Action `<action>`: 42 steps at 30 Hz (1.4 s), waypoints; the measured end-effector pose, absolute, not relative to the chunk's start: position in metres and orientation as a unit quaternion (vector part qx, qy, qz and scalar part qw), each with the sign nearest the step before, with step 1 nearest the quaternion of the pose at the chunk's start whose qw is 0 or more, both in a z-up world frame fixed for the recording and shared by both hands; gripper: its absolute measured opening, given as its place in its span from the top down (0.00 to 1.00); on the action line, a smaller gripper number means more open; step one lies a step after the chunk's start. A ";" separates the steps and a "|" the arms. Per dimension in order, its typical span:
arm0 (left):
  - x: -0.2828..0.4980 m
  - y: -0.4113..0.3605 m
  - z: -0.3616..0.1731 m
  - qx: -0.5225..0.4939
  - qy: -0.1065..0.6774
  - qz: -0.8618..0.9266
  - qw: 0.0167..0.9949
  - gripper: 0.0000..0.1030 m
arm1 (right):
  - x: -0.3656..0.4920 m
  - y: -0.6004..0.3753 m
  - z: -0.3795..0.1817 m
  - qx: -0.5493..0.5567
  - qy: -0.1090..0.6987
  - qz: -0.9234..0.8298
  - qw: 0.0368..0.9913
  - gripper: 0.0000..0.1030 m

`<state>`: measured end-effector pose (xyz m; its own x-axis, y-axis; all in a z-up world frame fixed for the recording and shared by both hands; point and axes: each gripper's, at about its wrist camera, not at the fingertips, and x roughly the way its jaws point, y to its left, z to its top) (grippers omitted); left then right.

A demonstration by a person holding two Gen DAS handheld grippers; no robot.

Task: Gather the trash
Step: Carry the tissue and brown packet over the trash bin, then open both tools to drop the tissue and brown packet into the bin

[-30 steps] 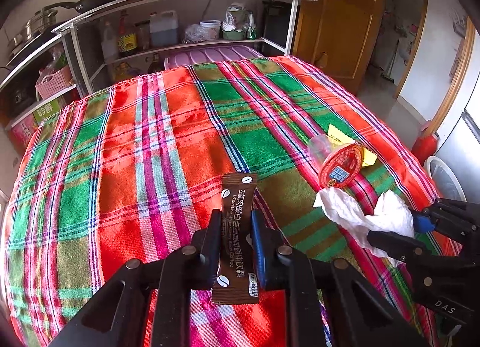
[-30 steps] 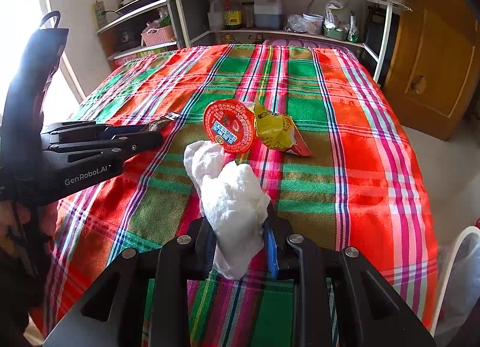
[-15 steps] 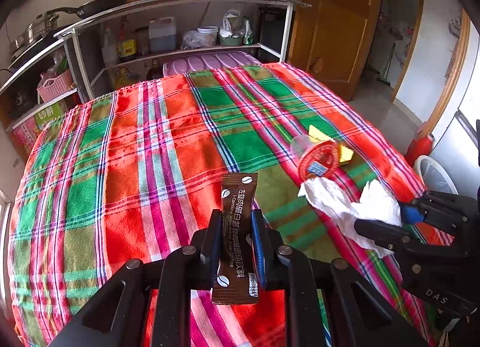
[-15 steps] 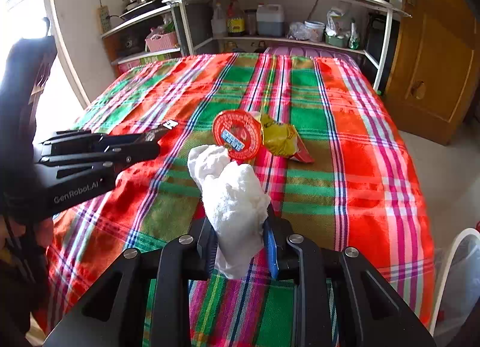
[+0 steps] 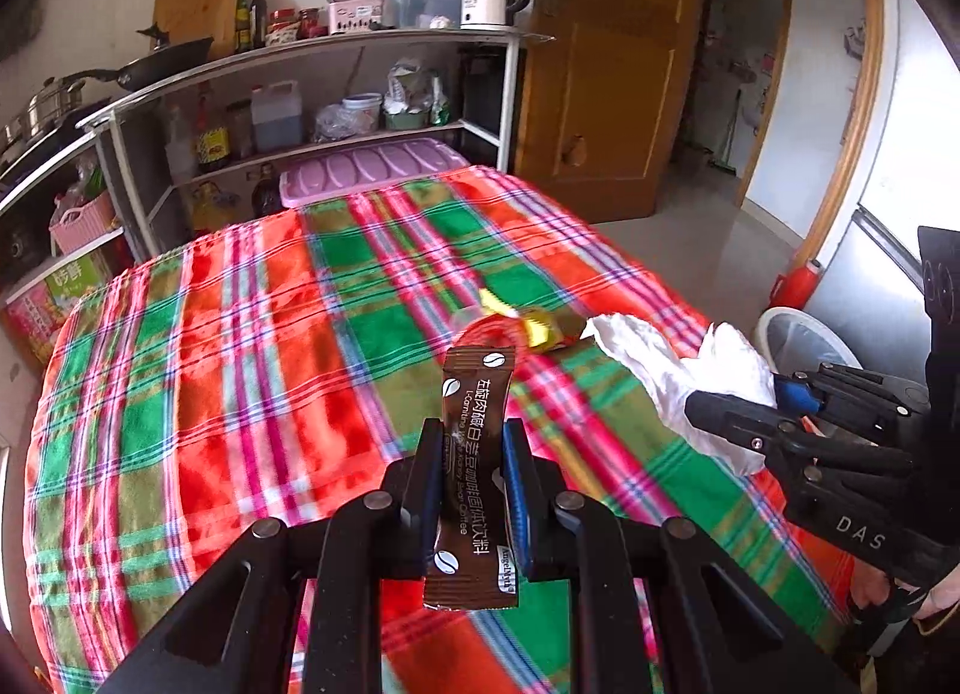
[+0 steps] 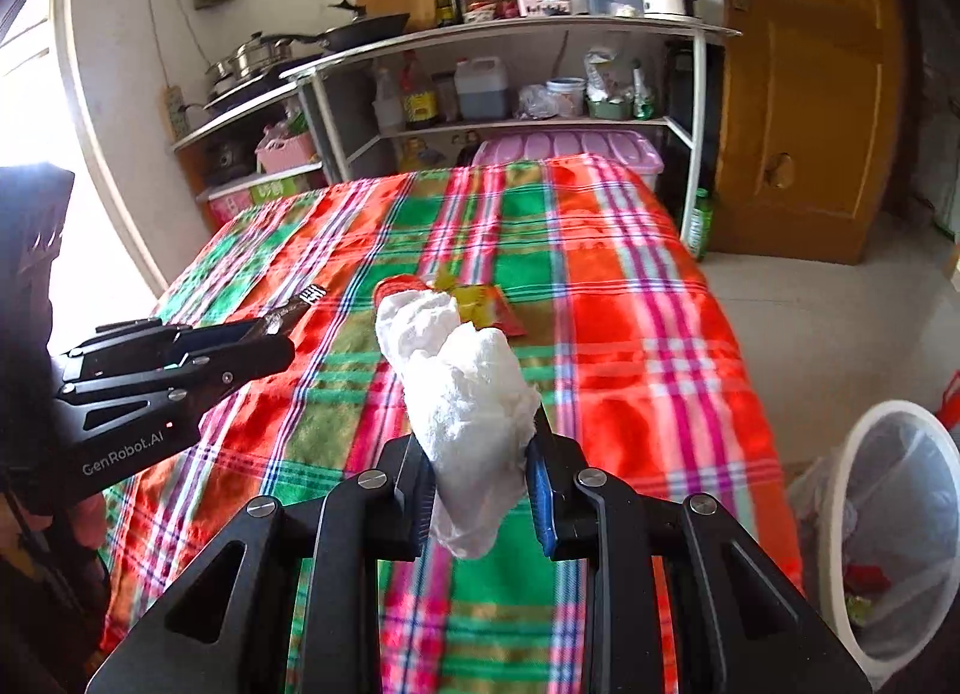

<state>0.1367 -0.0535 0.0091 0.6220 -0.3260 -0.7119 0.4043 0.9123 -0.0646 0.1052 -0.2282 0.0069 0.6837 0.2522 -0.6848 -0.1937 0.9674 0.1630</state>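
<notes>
Left hand-held gripper (image 5: 468, 454): clenched on a brown coffee sachet (image 5: 474, 472). Sachet's long axis runs along the fingers, top end pointing forward and up, away from the camera; bottom end hangs below the pads. It is lifted clear of the plaid tablecloth (image 5: 240, 364).

Right hand-held gripper (image 6: 480, 478): clenched on a crumpled white tissue (image 6: 468, 394). Tissue stands upright between the fingers, bulk above the pads and a tail hanging below; its long axis also runs along the fingers, tip pointing toward the far edge of the table.

Key relation: the white waste bin (image 6: 888, 520), lined with a clear bag, stands on the floor off the table's right edge, near the front right corner. In the right wrist view it lies low and to the right of the tissue; in the left wrist view the same bin (image 5: 804, 340) shows beyond the right hand-held gripper (image 5: 738, 400). Judgement: the right hand is the nearer to the bin, so the tissue should go first, with a swing right and down. The left hand would have to cross over the right-hand side of the table.

Remaining on the table, near its middle: a red-lidded cup (image 6: 401, 283) and a yellow wrapper (image 6: 480, 304), just beside each other, partly hidden behind the tissue.
</notes>
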 end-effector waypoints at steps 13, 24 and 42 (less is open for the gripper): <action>0.118 -0.148 0.026 0.077 0.364 -0.290 0.882 0.81 | 0.056 -0.316 0.031 0.063 0.348 0.008 0.935 0.74; 0.109 -0.247 0.027 0.100 0.357 -0.373 0.851 0.81 | 0.015 -0.397 0.043 0.080 0.338 -0.090 0.934 0.74; 0.113 -0.370 -0.008 0.126 0.397 -0.418 0.807 0.80 | -0.010 -0.502 0.006 0.116 0.379 -0.176 0.901 0.74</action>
